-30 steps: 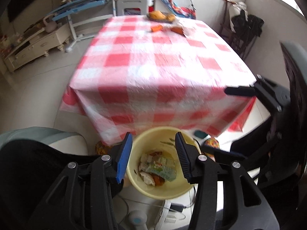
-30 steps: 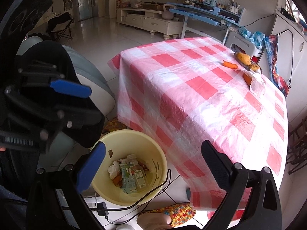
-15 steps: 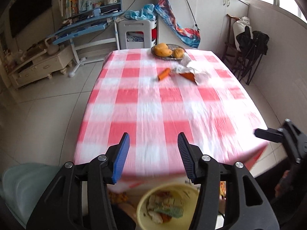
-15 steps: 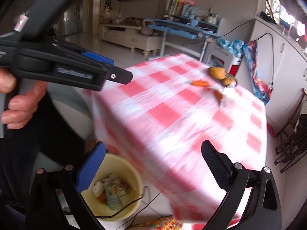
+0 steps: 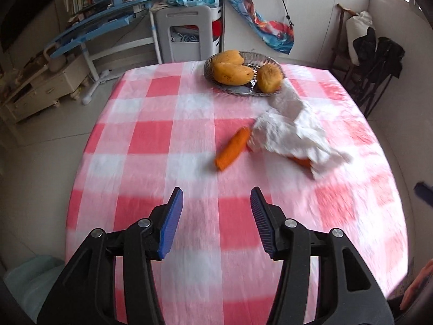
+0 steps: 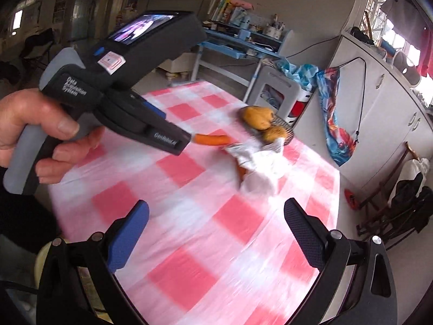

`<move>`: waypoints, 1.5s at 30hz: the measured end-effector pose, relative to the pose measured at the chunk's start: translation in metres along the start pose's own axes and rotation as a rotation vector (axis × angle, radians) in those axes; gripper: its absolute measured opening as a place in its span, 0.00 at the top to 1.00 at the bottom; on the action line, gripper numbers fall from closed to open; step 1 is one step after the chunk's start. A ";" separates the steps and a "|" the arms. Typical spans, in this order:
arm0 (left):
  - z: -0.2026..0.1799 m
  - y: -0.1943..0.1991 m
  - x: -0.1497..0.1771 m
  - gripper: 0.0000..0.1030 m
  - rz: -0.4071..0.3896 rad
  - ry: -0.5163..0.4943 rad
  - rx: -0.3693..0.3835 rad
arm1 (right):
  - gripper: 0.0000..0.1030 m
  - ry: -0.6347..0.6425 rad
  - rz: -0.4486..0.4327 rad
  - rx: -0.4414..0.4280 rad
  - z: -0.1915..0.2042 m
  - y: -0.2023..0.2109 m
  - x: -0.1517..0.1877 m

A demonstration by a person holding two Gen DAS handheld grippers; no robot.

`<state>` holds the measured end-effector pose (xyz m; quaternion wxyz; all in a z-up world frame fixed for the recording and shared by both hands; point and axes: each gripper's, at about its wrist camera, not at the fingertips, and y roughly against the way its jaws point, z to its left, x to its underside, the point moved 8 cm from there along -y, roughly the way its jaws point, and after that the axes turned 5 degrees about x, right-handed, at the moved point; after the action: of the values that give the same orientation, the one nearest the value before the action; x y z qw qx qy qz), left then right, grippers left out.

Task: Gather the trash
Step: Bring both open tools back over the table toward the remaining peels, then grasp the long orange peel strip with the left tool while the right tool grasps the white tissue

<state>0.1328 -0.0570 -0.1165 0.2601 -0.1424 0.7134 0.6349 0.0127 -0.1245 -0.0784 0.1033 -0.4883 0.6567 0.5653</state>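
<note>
On the red-and-white checked tablecloth (image 5: 151,140) lie an orange carrot piece (image 5: 232,148) and a crumpled white tissue (image 5: 292,132) that covers a second orange piece (image 5: 301,161). My left gripper (image 5: 216,211) hovers open over the cloth, short of the carrot, with nothing between its blue pads. In the right wrist view my right gripper (image 6: 216,224) also stands open and empty above the table's near part, with the tissue (image 6: 259,162) and carrot (image 6: 211,138) beyond it. The left gripper's body (image 6: 130,75), held by a hand (image 6: 35,124), fills the upper left of that view.
A glass dish (image 5: 243,86) holding three yellow-orange fruits (image 5: 232,73) stands at the table's far end, touching the tissue. Behind are a white stool (image 5: 189,32), a blue desk (image 5: 102,24), cabinets and a dark folding chair (image 5: 379,62). A yellow bin rim (image 6: 40,254) shows low left.
Both grippers swung up from the yellow trash bin on the floor to above the table. The bin has dropped out of the left view, and the carrot and tissue now loom closer.
</note>
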 end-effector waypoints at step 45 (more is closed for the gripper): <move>0.010 -0.034 -0.022 0.88 0.059 0.034 0.106 | 0.38 -0.411 0.024 -0.235 -0.060 -0.072 -0.037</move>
<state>0.1713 -0.0549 -0.1328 0.2361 -0.1179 0.7543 0.6012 0.1109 -0.1470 -0.0792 0.1709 -0.3638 0.5573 0.7266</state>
